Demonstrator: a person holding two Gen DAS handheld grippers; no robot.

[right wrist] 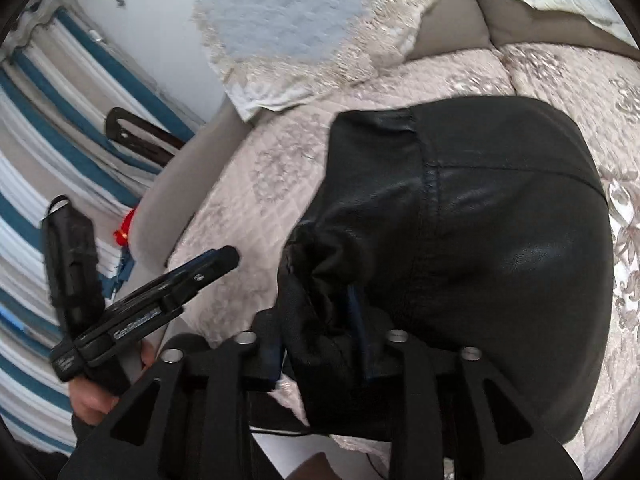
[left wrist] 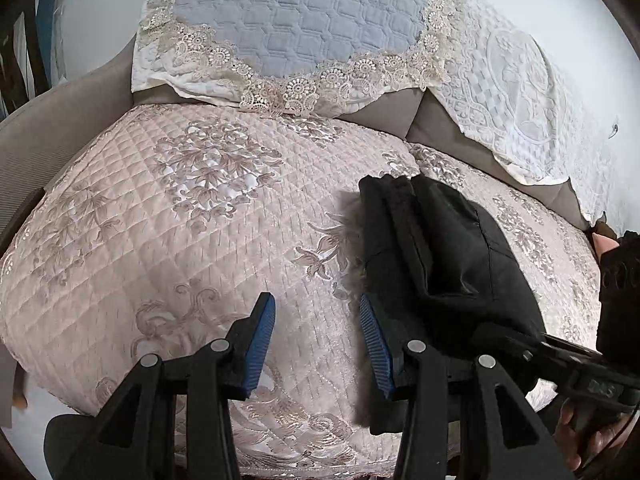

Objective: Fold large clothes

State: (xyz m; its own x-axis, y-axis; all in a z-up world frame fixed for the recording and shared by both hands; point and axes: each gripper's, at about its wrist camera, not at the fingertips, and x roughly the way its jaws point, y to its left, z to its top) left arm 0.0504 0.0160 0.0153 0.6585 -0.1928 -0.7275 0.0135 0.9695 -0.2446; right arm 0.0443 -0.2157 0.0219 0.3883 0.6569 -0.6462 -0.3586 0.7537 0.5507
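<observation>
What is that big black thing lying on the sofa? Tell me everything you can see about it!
It is a black jacket, folded into a thick bundle. Its outside looks like smooth, shiny leather, with stitched seams across it. A tuft of grey fur peeks out along one edge. It rests on the pink quilted sofa cover. The right hand-held gripper has a bunched-up end of the jacket between its fingers; whether they still pinch it is unclear. The left hand-held gripper is open beside it, holding nothing.
</observation>
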